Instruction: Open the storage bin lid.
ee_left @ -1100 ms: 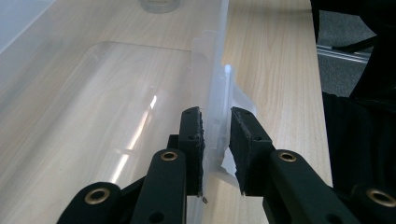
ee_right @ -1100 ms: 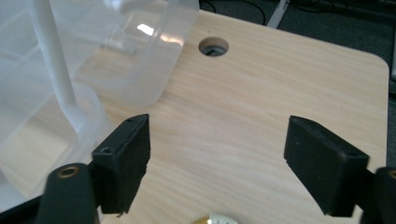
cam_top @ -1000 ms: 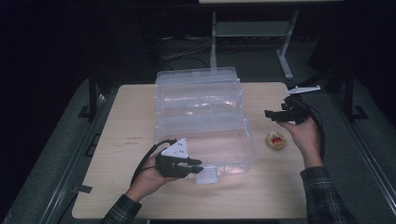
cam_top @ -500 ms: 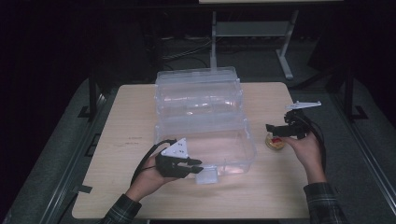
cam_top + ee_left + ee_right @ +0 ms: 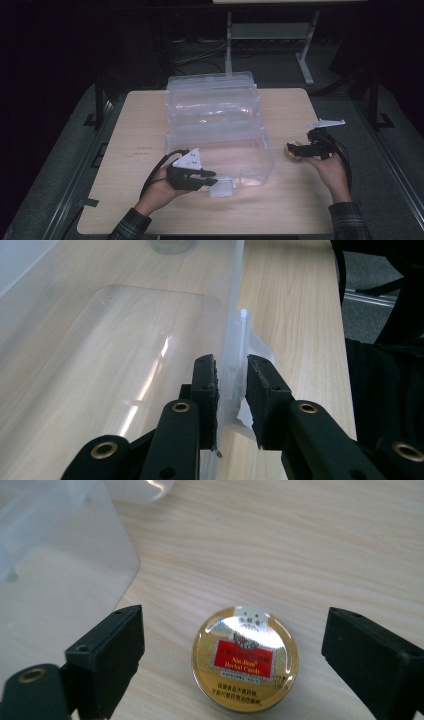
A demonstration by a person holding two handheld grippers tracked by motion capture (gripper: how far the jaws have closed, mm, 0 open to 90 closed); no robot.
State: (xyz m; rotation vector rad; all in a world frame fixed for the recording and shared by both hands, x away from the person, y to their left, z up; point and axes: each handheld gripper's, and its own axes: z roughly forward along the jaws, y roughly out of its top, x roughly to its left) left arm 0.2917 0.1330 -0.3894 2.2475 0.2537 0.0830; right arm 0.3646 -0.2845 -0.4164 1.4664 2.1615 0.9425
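**Right jaws wide over candy tin, left jaws pinching box wall**

Left gripper (image 5: 212, 178) at the near front edge of the clear plastic storage box (image 5: 220, 150), jaws narrow and clamped on its thin front wall (image 5: 231, 360); one pad inside the box, the other outside, both pressing the plastic in the left gripper view. Box open, lid (image 5: 212, 97) tipped back beyond it, farther from that gripper. Small latch tab (image 5: 221, 188) just beside the jaw tips, on the wooden table (image 5: 135, 140).

Right gripper (image 5: 300, 148) off to the box's right side, low over the table, jaws spread wide and just opened further. Round gold herbal candy tin (image 5: 245, 659) lying flat between the two pads, red label up, touched by neither: clear gaps to the left pad (image 5: 112, 655) and to the right pad (image 5: 370, 660). Rounded corner of the box (image 5: 65, 555) up and to the left of the left pad, apart from the tin. Seen from above, tin (image 5: 293, 151) just ahead of the jaw tips, near the box's right wall yet not touching it.
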